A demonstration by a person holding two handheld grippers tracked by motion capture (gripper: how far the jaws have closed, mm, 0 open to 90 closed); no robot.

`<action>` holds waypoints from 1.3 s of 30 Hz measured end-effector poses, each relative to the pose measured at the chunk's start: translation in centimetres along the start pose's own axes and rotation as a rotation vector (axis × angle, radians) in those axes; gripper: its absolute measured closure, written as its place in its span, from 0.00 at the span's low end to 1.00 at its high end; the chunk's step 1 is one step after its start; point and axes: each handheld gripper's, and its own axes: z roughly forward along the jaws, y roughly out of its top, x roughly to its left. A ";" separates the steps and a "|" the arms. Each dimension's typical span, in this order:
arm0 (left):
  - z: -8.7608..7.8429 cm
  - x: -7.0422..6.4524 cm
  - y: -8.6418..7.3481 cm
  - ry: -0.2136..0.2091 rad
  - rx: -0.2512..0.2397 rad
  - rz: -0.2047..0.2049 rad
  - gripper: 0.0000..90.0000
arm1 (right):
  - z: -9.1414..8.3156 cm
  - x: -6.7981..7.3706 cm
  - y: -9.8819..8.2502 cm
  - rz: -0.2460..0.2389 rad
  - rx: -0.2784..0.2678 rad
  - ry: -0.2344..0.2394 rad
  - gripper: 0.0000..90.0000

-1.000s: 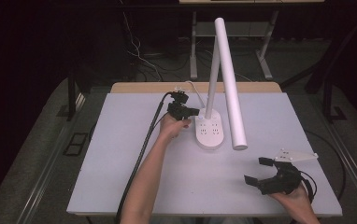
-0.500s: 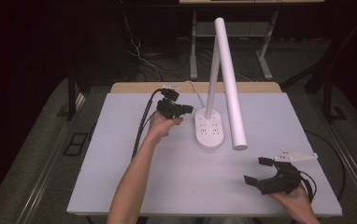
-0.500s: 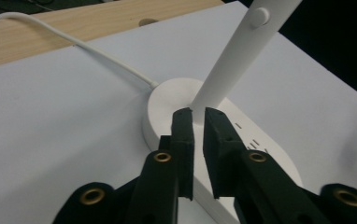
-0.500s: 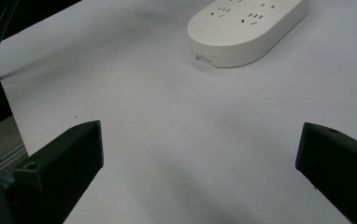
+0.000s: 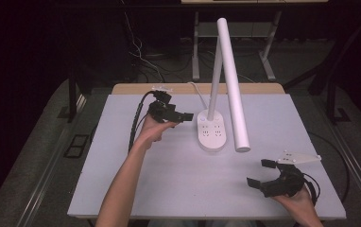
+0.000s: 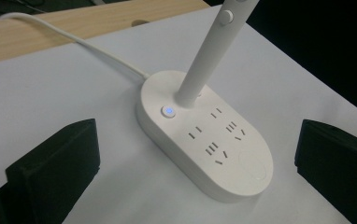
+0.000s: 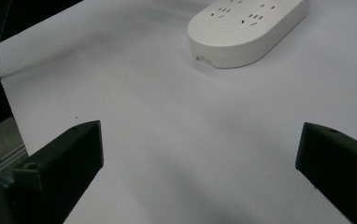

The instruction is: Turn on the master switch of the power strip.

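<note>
Our left gripper (image 5: 181, 116), jaws just opened wide and empty, hovers left of the white oval lamp base (image 5: 211, 135); our right gripper (image 5: 260, 174) gapes wide near right.

Lamp base (image 5: 211, 133) on table (image 5: 122, 189), between both grippers.

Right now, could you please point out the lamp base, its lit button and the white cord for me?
lamp base (image 6: 242, 172), left gripper view, bare top near the rounded front end.
lit button (image 6: 168, 111), left gripper view, its blue centre.
white cord (image 6: 74, 39), left gripper view, mid-length on the table.
</note>
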 end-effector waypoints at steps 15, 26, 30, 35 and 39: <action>-4.4 -0.2 -2.2 0.008 -0.017 0.025 0.00 | 0.0 0.0 0.0 0.007 0.001 -0.002 0.00; -6.7 -1.1 -5.0 0.010 -0.049 0.042 0.00 | 0.1 0.1 0.1 0.009 0.000 0.004 0.00; -7.4 -1.3 -6.0 0.008 -0.060 0.036 0.00 | 0.2 0.2 0.1 0.009 0.003 0.005 0.00; -8.2 -1.5 -7.2 0.003 -0.090 0.030 0.00 | 0.3 0.3 0.1 0.006 0.003 0.005 0.00; -8.5 -1.6 -8.0 0.000 -0.101 0.027 0.00 | 0.4 0.3 0.1 0.008 0.005 0.004 0.00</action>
